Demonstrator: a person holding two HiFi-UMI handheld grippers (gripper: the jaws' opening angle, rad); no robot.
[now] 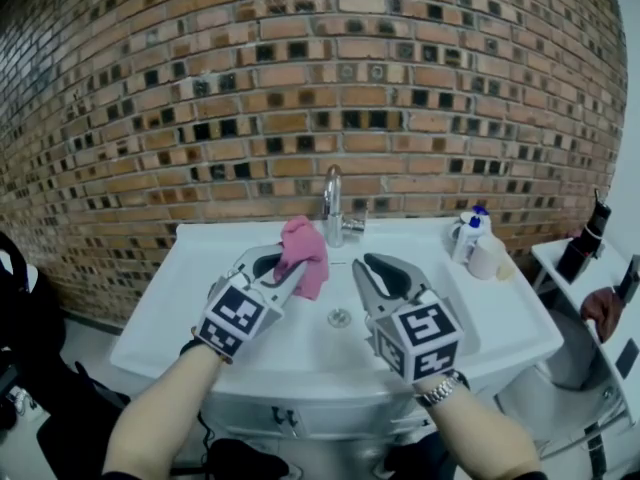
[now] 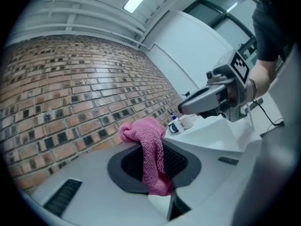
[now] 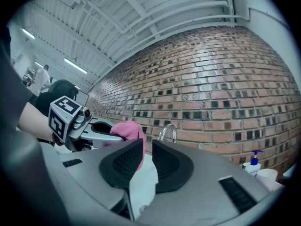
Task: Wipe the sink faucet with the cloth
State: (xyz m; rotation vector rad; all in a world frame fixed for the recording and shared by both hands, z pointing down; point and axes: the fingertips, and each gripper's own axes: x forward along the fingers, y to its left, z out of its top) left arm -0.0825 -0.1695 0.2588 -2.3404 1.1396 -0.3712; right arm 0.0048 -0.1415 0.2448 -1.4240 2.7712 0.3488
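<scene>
Pink cloth (image 1: 306,246) hangs pinched in the left claw (image 1: 286,268), over the white sink (image 1: 190,268) near its back edge — just left of the chrome faucet (image 1: 333,200). Right claw (image 1: 386,268) hovers over mid-basin, jaws a narrow gap apart, empty.

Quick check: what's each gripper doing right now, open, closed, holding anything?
Left gripper: closed on the pink cloth.
Right gripper: empty, jaws a narrow gap apart.
</scene>
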